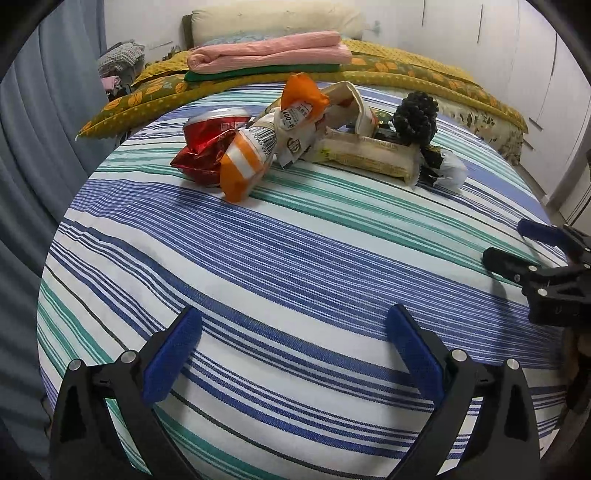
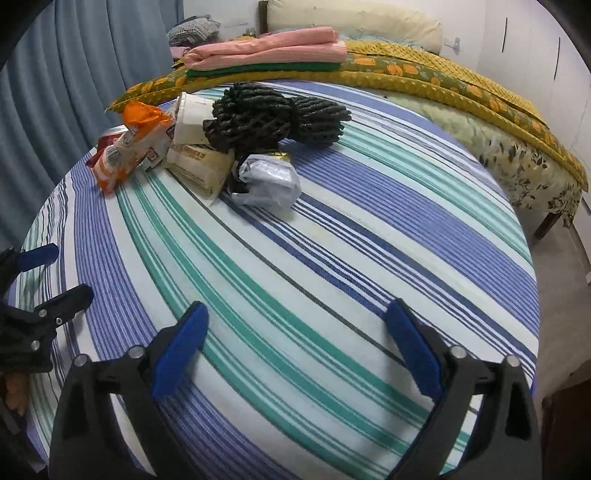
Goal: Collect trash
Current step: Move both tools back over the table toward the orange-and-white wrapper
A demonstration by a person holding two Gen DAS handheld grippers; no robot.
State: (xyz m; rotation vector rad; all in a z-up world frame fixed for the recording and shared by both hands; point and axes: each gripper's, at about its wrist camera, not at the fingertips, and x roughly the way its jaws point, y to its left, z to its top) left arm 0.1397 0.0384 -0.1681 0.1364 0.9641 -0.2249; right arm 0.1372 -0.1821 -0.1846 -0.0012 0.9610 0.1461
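A heap of trash lies on the striped bed sheet (image 1: 295, 236): a red foil bag (image 1: 207, 147), an orange-and-white wrapper (image 1: 247, 162), a cream packet (image 1: 369, 155), black foam netting (image 1: 415, 114) and a crumpled white plastic bag (image 1: 448, 170). The right wrist view shows the same heap: netting (image 2: 258, 114), white bag (image 2: 269, 181), cream packet (image 2: 201, 166), orange wrapper (image 2: 125, 147). My left gripper (image 1: 293, 328) is open and empty, well short of the heap. My right gripper (image 2: 295, 325) is open and empty, also short of it. Each gripper shows at the edge of the other's view.
Folded pink (image 1: 269, 51) and green cloths (image 1: 258, 72) lie on a yellow patterned quilt (image 1: 406, 74) behind the heap. A cream pillow (image 1: 273, 18) is at the headboard. Grey curtains (image 1: 44, 110) hang at left, white wardrobe doors (image 1: 535, 55) at right.
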